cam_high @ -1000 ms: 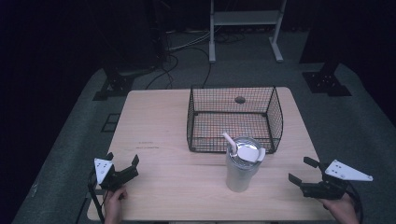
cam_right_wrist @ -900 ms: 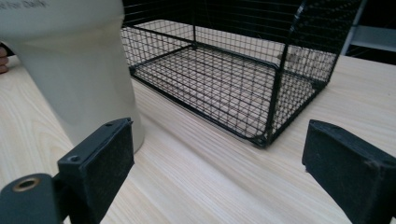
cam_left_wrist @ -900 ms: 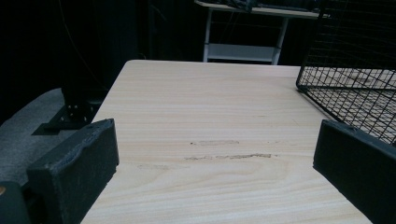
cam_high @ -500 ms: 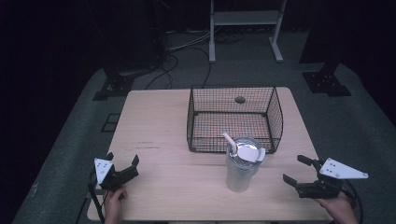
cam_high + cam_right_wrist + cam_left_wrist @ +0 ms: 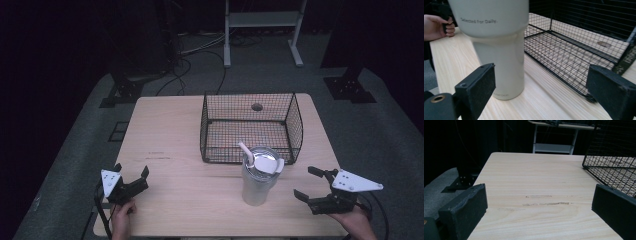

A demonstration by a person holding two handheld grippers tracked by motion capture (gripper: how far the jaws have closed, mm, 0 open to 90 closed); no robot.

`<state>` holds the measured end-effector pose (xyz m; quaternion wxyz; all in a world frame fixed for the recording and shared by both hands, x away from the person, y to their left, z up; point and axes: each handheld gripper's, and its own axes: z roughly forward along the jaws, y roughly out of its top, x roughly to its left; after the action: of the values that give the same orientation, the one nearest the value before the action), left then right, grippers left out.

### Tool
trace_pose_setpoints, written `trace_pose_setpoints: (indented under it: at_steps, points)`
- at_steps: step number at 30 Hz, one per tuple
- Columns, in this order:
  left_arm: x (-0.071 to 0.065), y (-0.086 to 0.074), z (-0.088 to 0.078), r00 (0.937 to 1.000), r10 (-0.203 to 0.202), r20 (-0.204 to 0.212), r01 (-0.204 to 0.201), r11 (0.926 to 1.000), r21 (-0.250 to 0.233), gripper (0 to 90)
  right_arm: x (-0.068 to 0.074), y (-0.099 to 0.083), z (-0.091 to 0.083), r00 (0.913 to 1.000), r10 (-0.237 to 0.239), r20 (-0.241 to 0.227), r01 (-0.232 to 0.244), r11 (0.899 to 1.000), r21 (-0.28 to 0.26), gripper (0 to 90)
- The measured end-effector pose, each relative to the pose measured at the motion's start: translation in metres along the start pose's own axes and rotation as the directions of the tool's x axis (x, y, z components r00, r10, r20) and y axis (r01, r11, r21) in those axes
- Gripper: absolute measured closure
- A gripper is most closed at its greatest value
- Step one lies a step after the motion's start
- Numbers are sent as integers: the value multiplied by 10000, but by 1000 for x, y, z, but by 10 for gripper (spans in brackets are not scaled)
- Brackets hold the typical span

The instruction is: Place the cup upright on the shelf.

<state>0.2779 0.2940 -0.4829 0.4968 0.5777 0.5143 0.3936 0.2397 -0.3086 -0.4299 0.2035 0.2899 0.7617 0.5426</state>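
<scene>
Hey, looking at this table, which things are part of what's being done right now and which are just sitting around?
In the job:
- tumbler, standing upright with lid and straw
- right tongs, open, aimed at the tumbler
- wire basket, right behind the tumbler

Just about:
- left tongs, open over bare table
- white stand on the floor beyond

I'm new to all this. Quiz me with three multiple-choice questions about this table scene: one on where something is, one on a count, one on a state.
1. Where does the tumbler stand?
A. inside the wire basket
B. on the table, just in front of the wire basket
C. on the floor

2. How many straws stick out of the tumbler's lid?
A. none
B. one
C. three

3. How is the right gripper?
A. open, beside the tumbler
B. shut on the tumbler
C. shut on the basket

Key: 1 B, it stands on bare wood outside the mesh; 2 B, one white straw; 3 A, its fingers are spread with nothing between them.
</scene>
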Motion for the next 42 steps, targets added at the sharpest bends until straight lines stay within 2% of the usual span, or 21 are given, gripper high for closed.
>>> trace_pose_setpoints:
  at_steps: [13,34,42]
  points:
    - [0,0,0,10000,21,12,-21,10000,10,0,12,5,14,9971,-102,-750,100,9999,-29,83]
    - [0,0,0,10000,64,31,-64,10000,2,0,28,4,39,9881,-112,-1537,127,9999,84,83]
    - [-1,0,0,10000,83,44,-83,10000,-11,0,32,2,46,9865,-72,-1639,93,9999,122,83]
